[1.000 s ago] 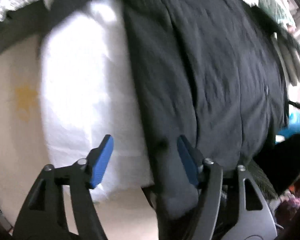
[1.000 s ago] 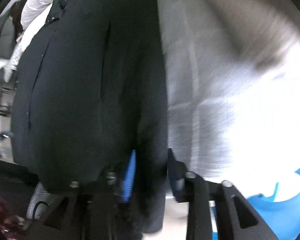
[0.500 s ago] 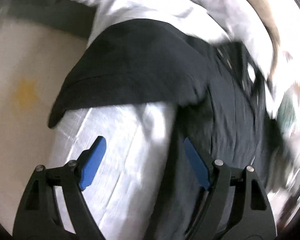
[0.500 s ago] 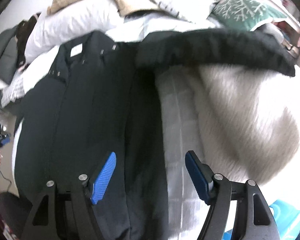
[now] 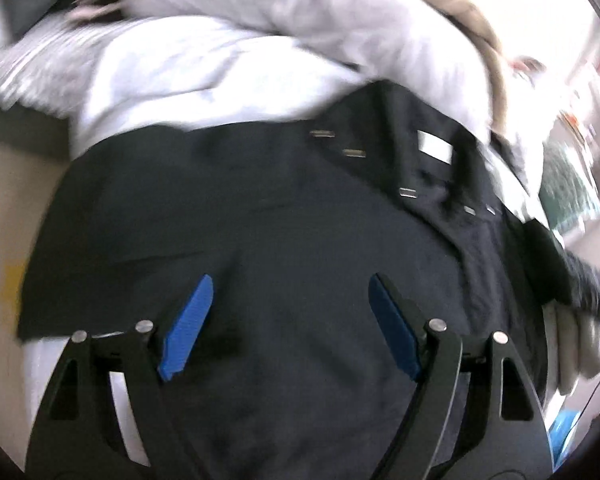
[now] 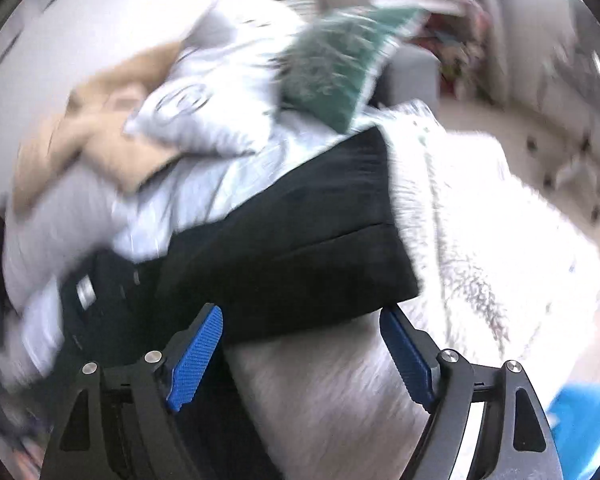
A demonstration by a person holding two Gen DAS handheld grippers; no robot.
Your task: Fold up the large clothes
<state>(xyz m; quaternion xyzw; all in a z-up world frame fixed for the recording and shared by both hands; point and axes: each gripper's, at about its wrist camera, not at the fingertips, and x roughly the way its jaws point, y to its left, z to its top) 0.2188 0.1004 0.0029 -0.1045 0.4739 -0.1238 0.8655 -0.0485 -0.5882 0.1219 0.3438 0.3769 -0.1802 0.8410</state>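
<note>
White bedding [image 6: 480, 240] lay under the black coat [image 5: 300, 220], pillows beyond it. Left gripper [image 5: 288, 324] & right gripper [image 6: 300, 348] hung over the coat, jaws just opened wide, nothing gripped.

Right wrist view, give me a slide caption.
Open right gripper above black garment on fluffy white blanket.

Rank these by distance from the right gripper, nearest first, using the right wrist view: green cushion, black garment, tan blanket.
From the right gripper:
1. Black garment, just ahead of the fingertips.
2. Tan blanket, upper left.
3. Green cushion, top centre. The last two are close to call.
</note>
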